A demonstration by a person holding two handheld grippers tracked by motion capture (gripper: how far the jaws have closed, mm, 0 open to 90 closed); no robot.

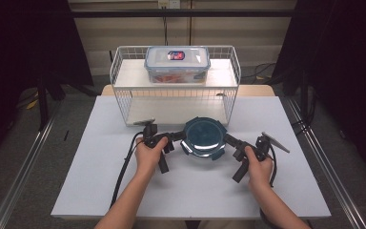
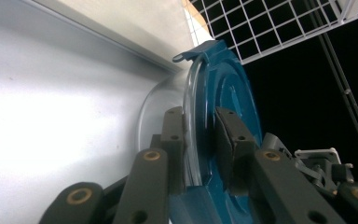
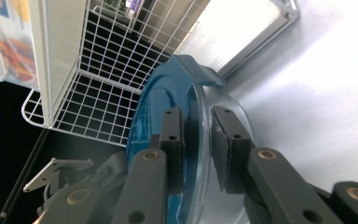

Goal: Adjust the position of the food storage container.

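A round clear container with a dark blue clip lid (image 1: 203, 136) sits at the middle of the white table, just in front of the wire rack. My left gripper (image 1: 183, 137) grips its left edge, and in the left gripper view my left gripper (image 2: 200, 116) has its pads pressed on the lid (image 2: 235, 88) and on the clear rim beneath it. My right gripper (image 1: 226, 139) holds the opposite edge. In the right gripper view my right gripper (image 3: 196, 114) has one pad on the blue lid (image 3: 161, 100) and the other against the clear bowl's rim.
A white wire rack (image 1: 124, 95) with two shelves stands behind the container. On its top shelf rests a rectangular clear box (image 1: 177, 64) with a blue-edged lid and orange contents. The white table (image 1: 100, 186) stretches towards me, and dark curtains flank both sides.
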